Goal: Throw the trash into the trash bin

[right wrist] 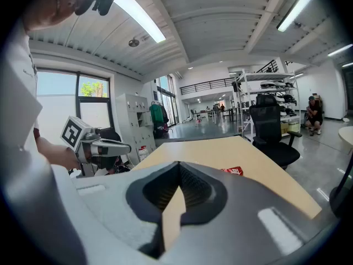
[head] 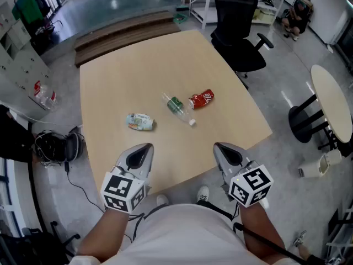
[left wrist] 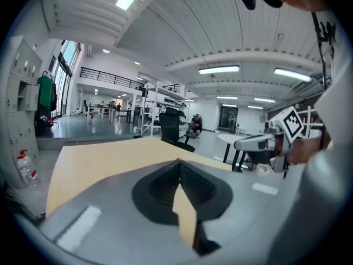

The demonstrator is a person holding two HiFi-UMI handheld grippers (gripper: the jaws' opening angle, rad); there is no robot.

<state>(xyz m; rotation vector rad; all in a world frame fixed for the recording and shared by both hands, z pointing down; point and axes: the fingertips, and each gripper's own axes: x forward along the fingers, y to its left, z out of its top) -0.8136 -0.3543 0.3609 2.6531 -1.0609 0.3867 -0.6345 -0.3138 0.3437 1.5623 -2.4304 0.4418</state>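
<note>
Table [head: 110,93]: pale wood, seen from above by the head view. Three pieces of trash lie near its middle. None is held.

Landmark: clear bottle [head: 179,108] with a green label, lying on its side, white cap toward the person's edge of the table.
- Crushed red can [head: 202,99]: just right of the bottle and slightly beyond it, close to its far end, perhaps touching (too close to call). It also shows in the right gripper view [right wrist: 234,171], lying flat past the jaw tips.
- Crumpled pale packet [head: 140,121]: left of the bottle and a little nearer the person, clearly apart from it.

Left gripper [head: 148,146]: nearer the person than the bottle and to its left, over the table's near edge, nose tipped slightly down. In its own view [left wrist: 178,162] the jaws are pressed together at the tips, nothing between them.

Right gripper [head: 218,146]: nearer the person than the bottle and to its right, well short of it. Its own view [right wrist: 177,163] shows the jaws closed tip to tip and empty.

Around the bottle: a black office chair [head: 240,32] stands off the table's far right corner, and a round white table [head: 331,101] stands on the floor well to the right.
</note>
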